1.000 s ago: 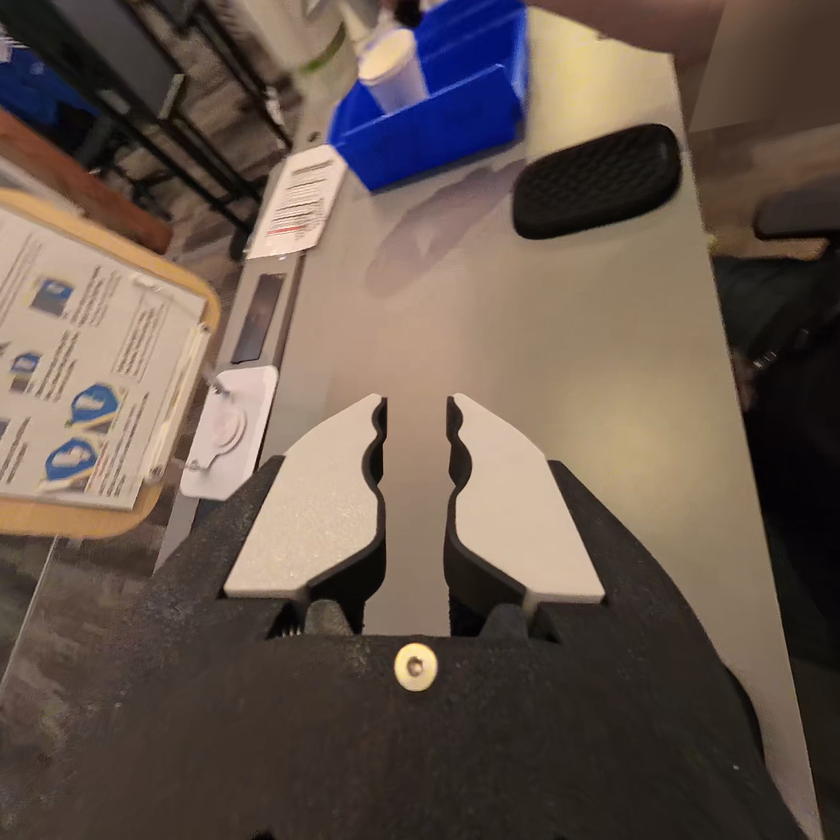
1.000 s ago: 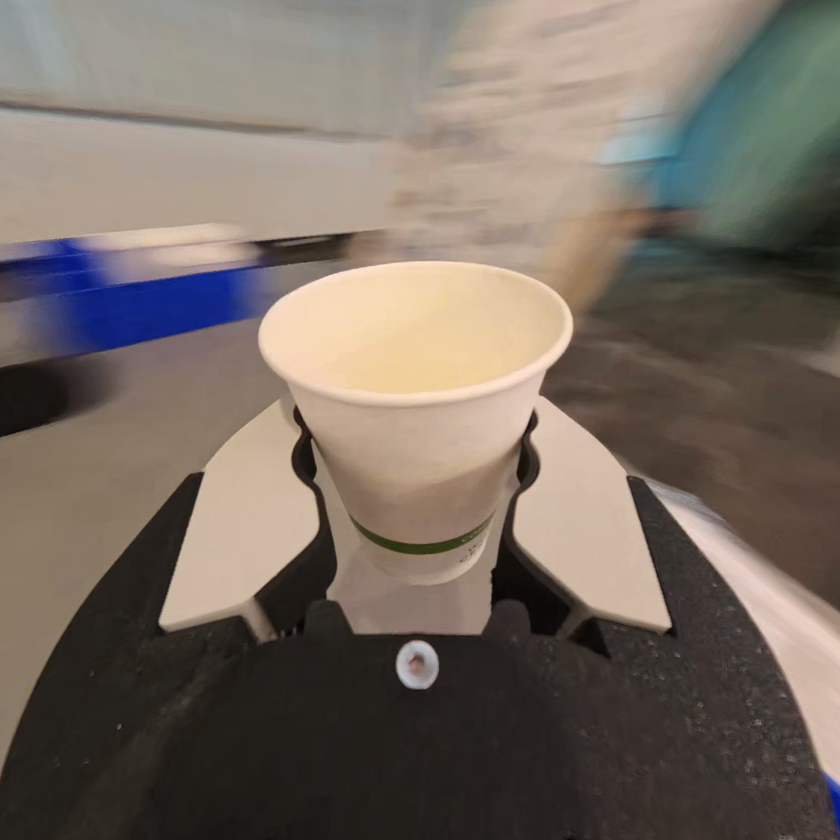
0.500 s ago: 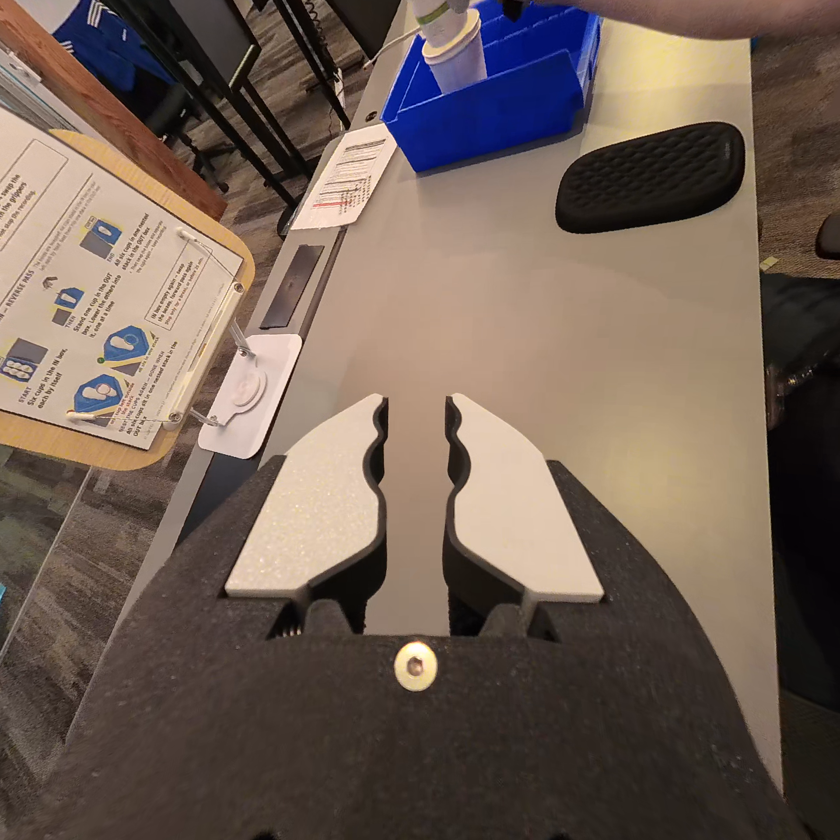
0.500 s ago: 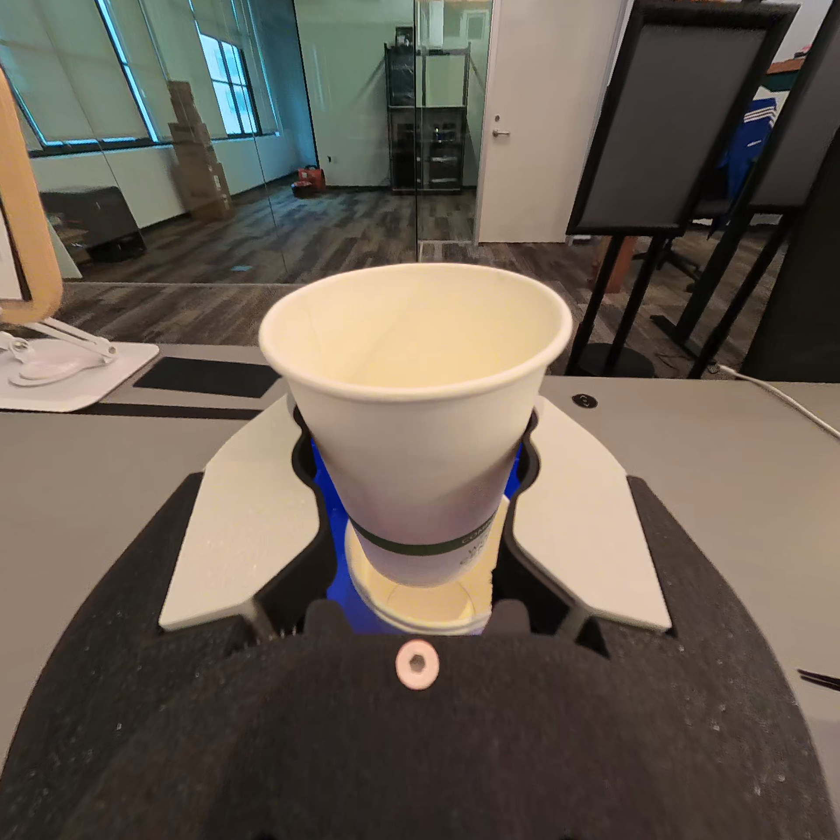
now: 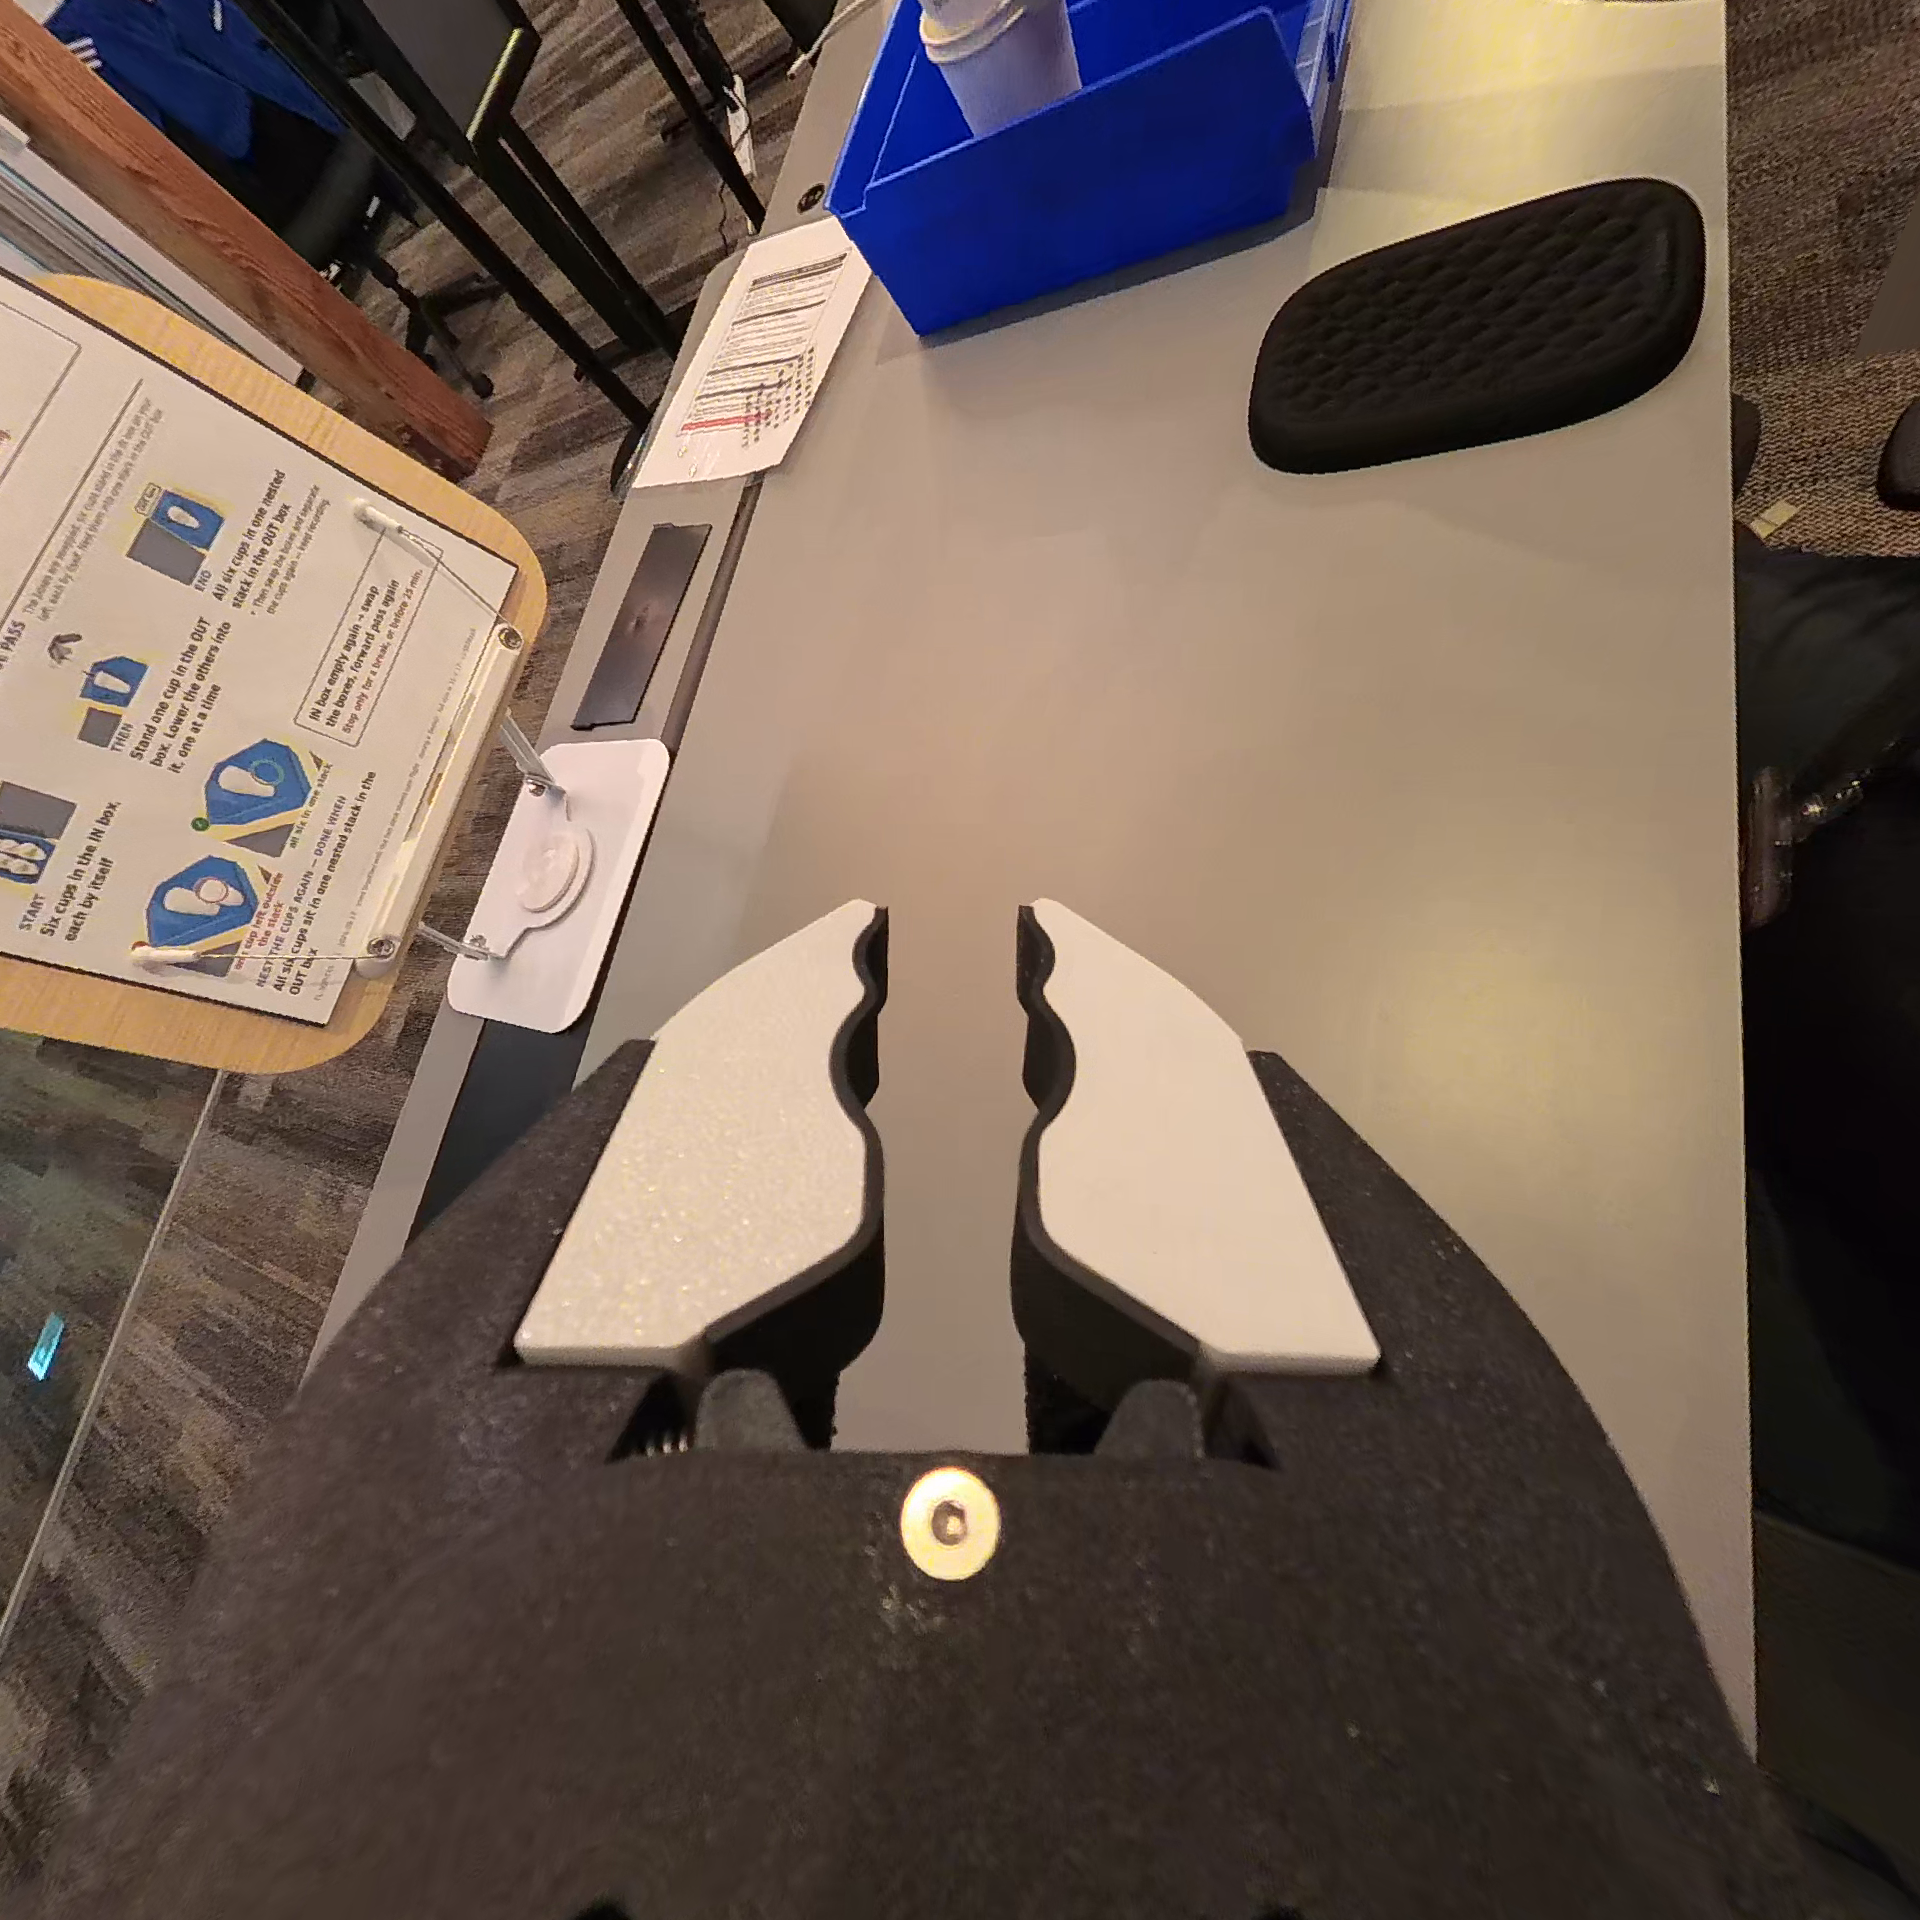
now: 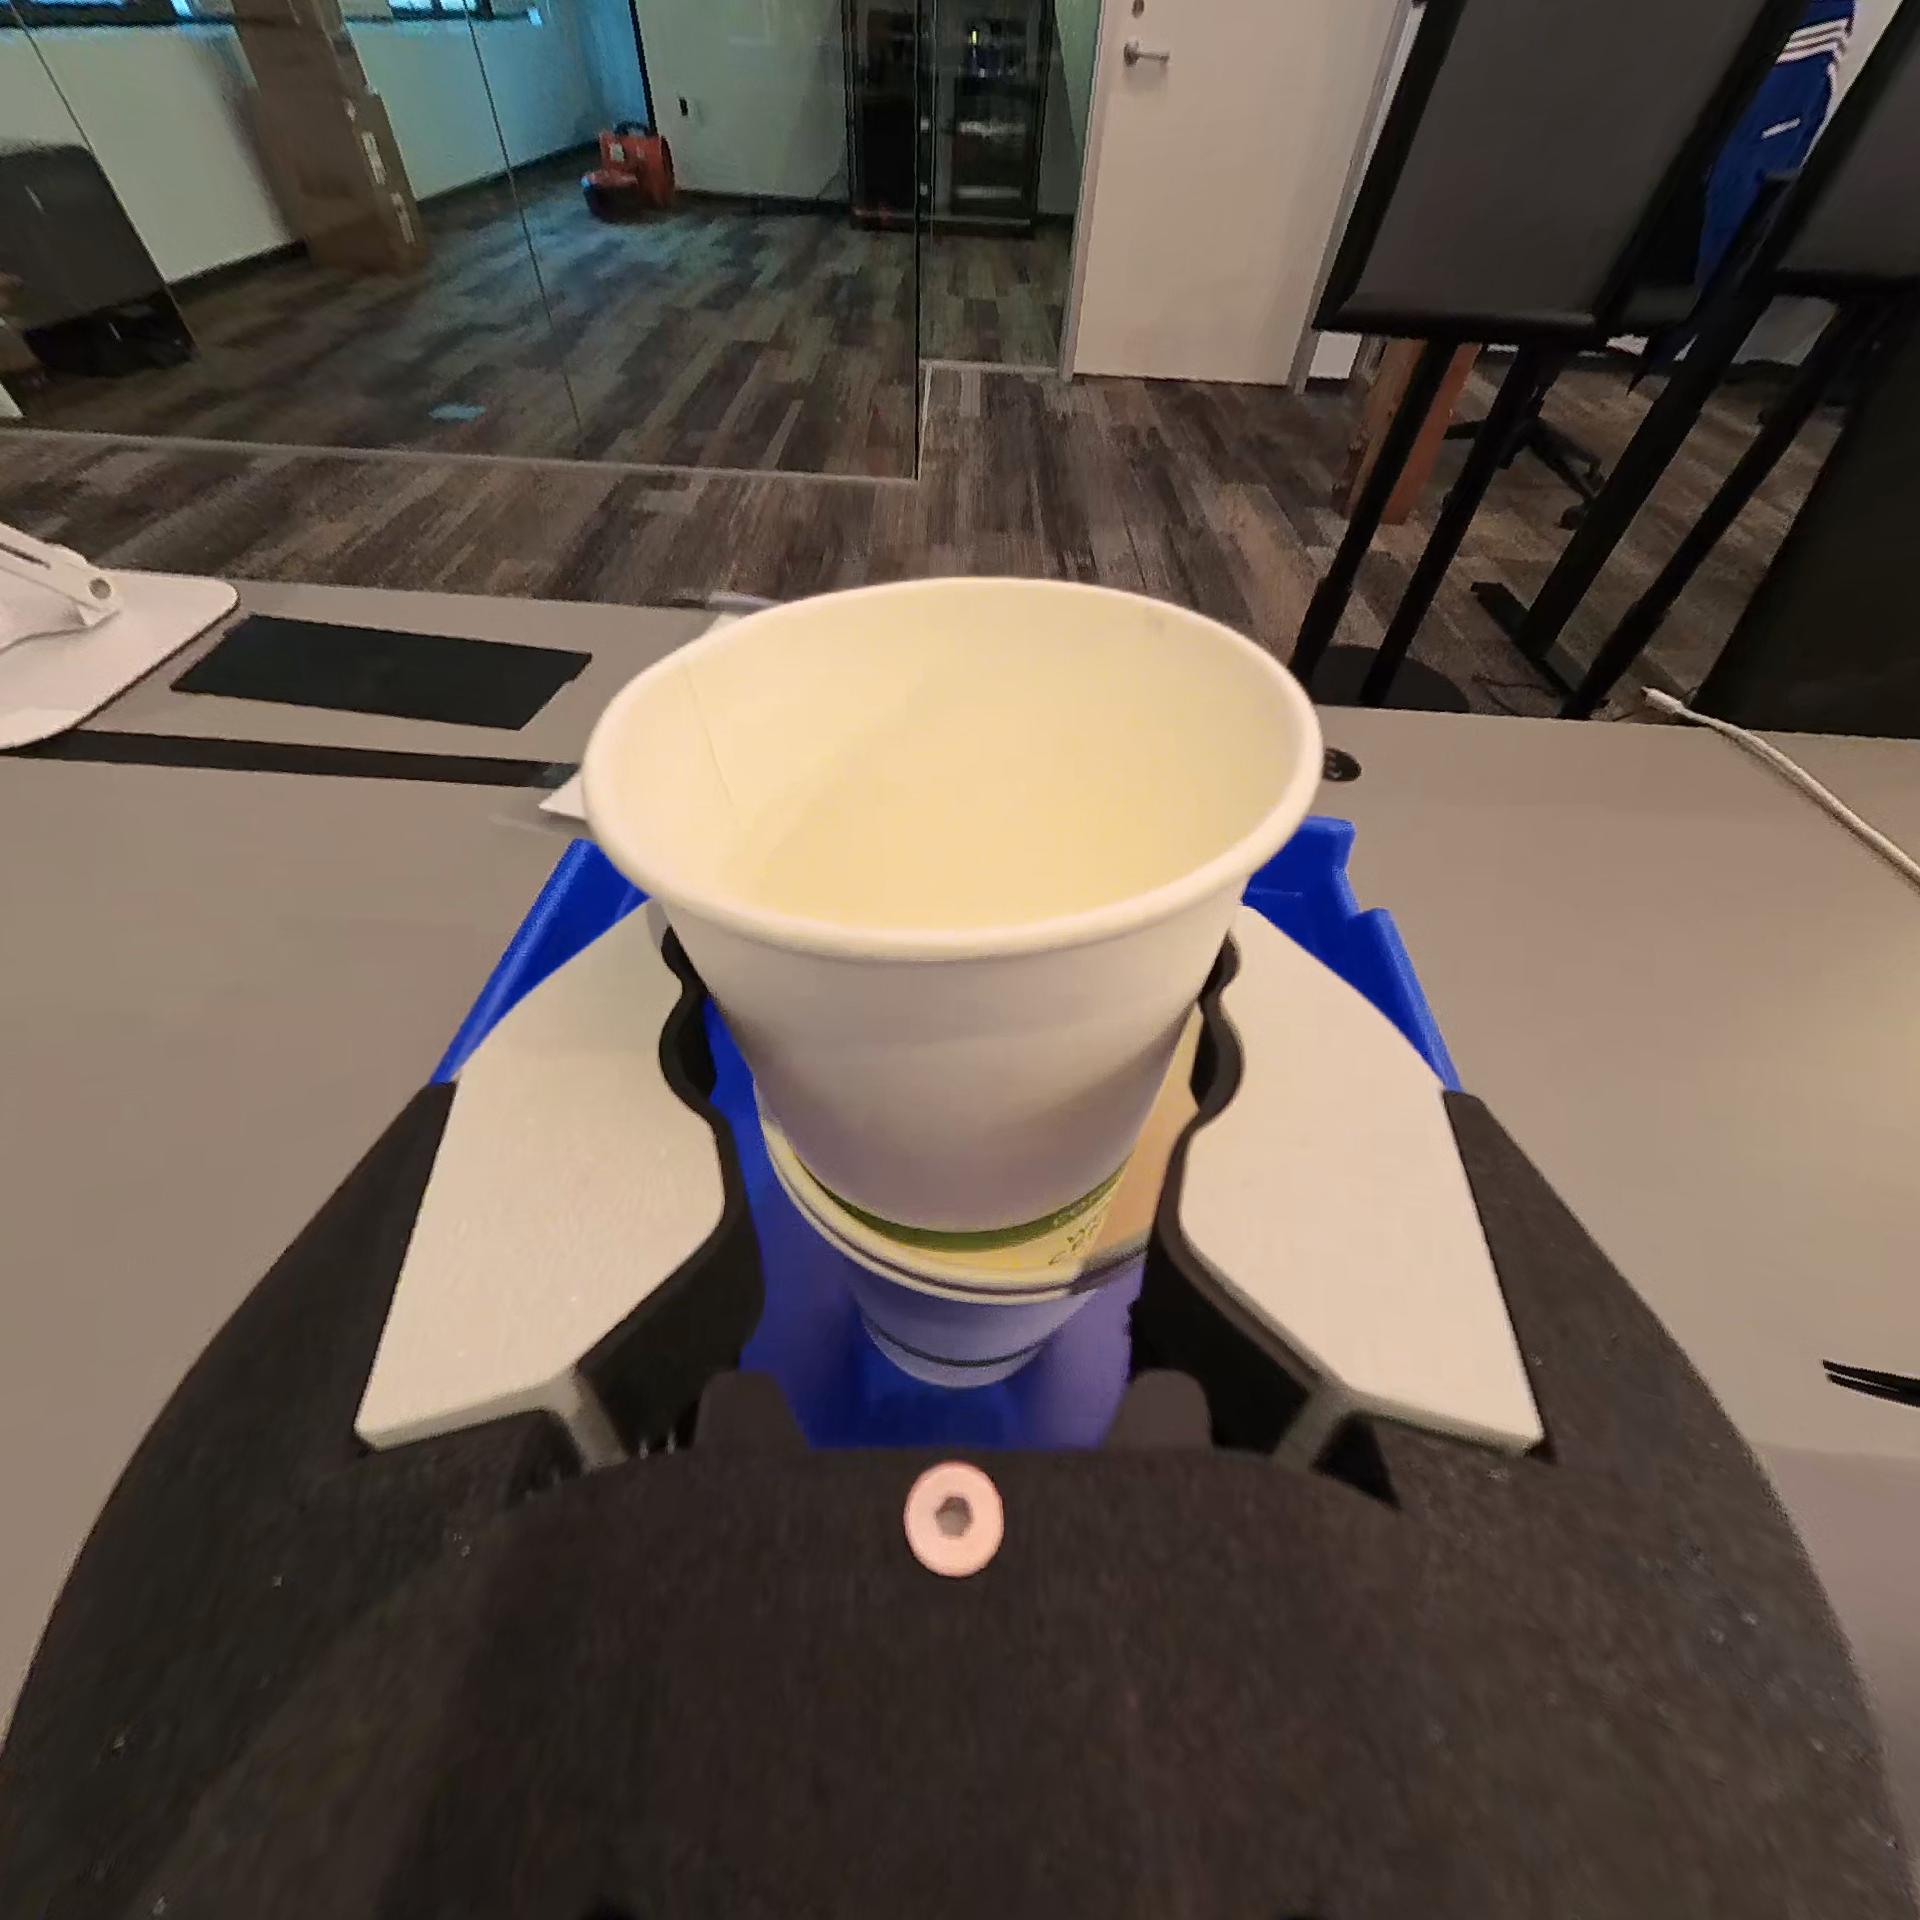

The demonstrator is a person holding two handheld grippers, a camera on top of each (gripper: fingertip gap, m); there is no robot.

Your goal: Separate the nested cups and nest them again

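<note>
The right gripper (image 6: 951, 1023) pinches a white cup (image 6: 951, 914) over the blue bin's (image 6: 1340, 914) stacked cup (image 6: 961, 1340), while the left gripper (image 5: 951, 935), slightly spread and empty, hovers over bare grey table (image 5: 1299, 779) at frame centre.

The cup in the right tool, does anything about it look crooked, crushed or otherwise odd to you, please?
Nothing stands out. The white paper cup sits upright between the right tool's fingers, its rim round and undented, its base entering the cup stack in the blue bin. No spill shows on the grey table.
</note>
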